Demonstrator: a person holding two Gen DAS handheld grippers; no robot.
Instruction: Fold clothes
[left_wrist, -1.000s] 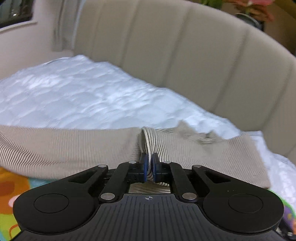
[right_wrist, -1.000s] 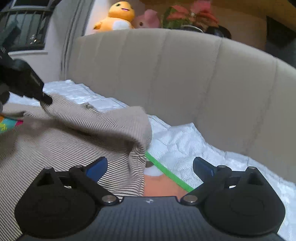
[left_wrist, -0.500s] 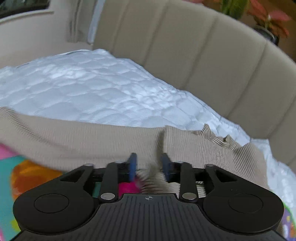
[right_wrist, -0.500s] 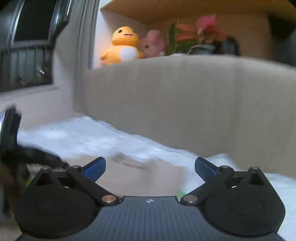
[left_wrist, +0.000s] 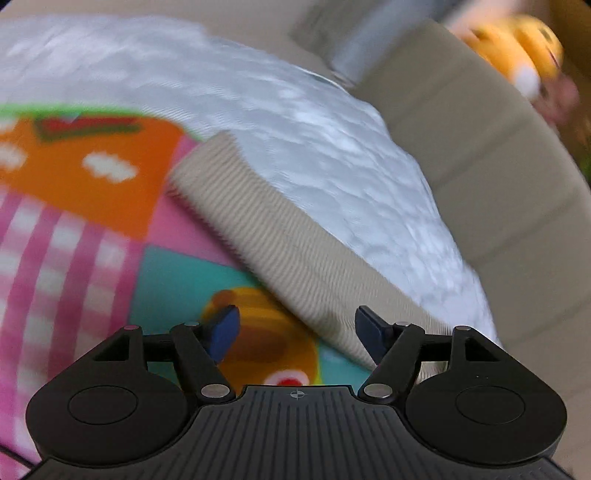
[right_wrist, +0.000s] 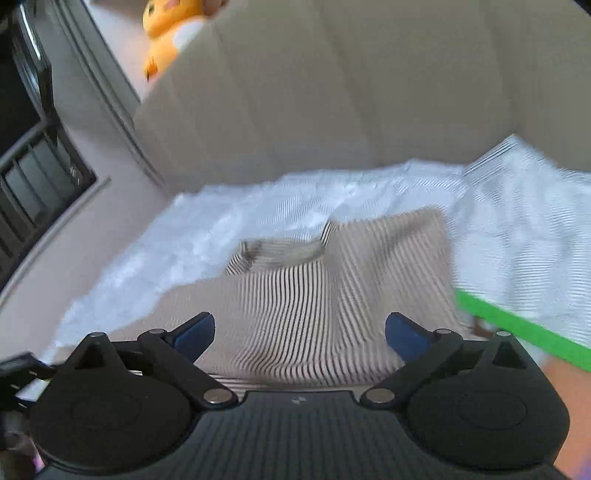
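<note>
Both jaws are wide apart, holding nothing: the left gripper (left_wrist: 295, 332) just opened. The striped top (right_wrist: 314, 295) lies partly folded; more folds are probably left.

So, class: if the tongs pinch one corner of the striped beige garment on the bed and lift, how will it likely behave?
The striped beige garment will probably droop and hang floppy, as it already buckles into soft folds near the neckline. It looks like thin knit, so likely light. Its ribbed surface should grip rather than slip, though pushing would probably bunch it on the white quilt.
</note>
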